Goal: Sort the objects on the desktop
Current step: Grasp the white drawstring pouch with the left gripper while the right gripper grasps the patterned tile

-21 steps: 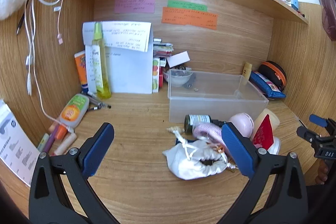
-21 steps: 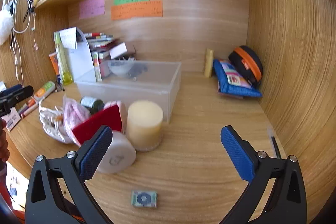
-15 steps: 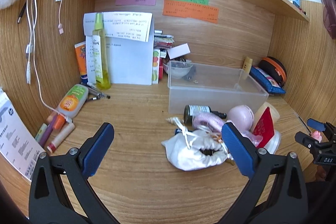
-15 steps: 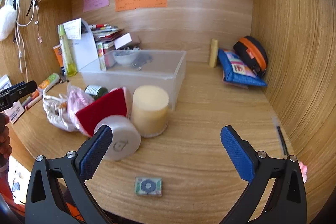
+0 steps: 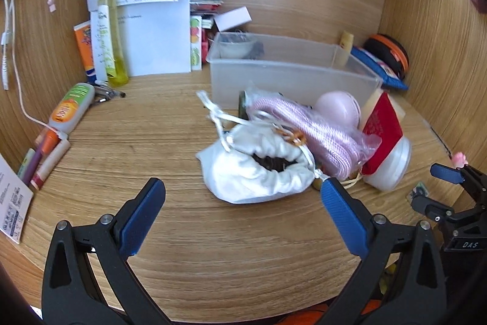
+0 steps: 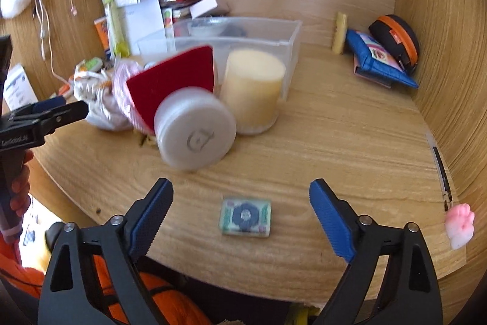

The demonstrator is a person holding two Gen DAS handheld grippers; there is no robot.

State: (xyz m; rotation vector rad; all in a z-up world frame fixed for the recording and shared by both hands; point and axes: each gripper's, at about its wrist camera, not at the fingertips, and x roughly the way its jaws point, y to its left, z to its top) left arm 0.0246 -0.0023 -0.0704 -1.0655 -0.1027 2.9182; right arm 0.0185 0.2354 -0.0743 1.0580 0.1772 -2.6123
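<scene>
Wood-grain desk [image 5: 127,142] fills both views, and the things to sort lie in a heap at its middle. At the left of the left wrist view a green-and-orange tube [image 5: 71,107] lies flat near some pens. Centre frame, a white pouch [image 5: 258,169] sags open, its drawstring trailing toward the upper left. Soft and light by the look of it, it should crush under a squeeze, so the gathered rim seems the best hold. Touching it on the right is a pink cord [image 5: 307,127] in a clear bag, which is likely slippery. Further right a red card [image 5: 382,127] leans on a white jar [image 5: 392,163]. Behind the heap stands a clear bin [image 5: 292,78], probably where the things should go. The left gripper [image 5: 242,213] hangs low in the frame with its fingers spread wide, holding nothing, just short of the pouch.

In the right wrist view the jar lies on its side left of centre, beside a yellow cylinder [image 6: 252,90] that stands upright against the bin. The jar looks rigid and smooth and may roll. Lower centre, a small flat tile [image 6: 246,216] rests on the desk between the fingers of the right gripper [image 6: 240,213], which are also wide apart and empty. Thin and stiff, it wants a pinch across its short edges.
</scene>
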